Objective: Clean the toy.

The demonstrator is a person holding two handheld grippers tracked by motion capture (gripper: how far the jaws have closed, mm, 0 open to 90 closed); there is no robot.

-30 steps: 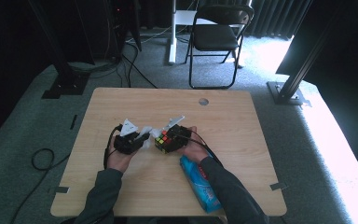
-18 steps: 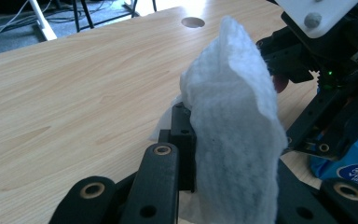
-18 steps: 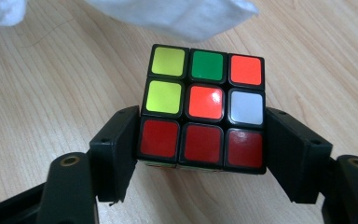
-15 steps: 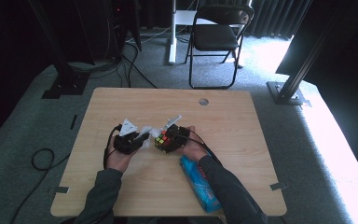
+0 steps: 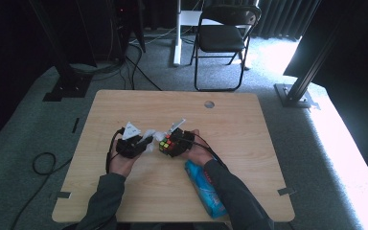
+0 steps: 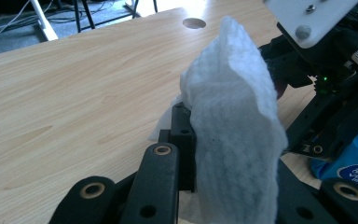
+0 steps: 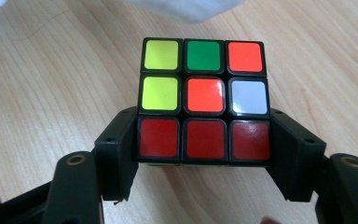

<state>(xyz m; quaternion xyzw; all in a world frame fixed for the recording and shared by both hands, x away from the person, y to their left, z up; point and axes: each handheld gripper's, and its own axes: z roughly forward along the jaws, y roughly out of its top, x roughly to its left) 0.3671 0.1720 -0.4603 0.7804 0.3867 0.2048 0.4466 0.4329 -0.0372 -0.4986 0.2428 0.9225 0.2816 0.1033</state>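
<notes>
A scrambled puzzle cube (image 7: 203, 100) with black edges sits between the jaws of my right gripper (image 7: 204, 144), which is shut on its bottom row of red squares. In the high view the cube (image 5: 166, 143) is held just above the table's middle. My left gripper (image 5: 143, 140) is shut on a white wipe (image 6: 235, 135) that stands up between its jaws. The wipe (image 5: 151, 134) is close to the cube's left side; whether they touch I cannot tell. The right gripper's body (image 6: 326, 70) looms just past the wipe in the left gripper view.
A blue wipes packet (image 5: 205, 189) lies on the wooden table (image 5: 249, 143) under the person's right forearm. A round cable hole (image 5: 209, 104) is near the far edge. A folding chair (image 5: 223, 38) and stands are on the floor beyond.
Both hands stay almost in place; the grippers and cube have shifted only slightly.
</notes>
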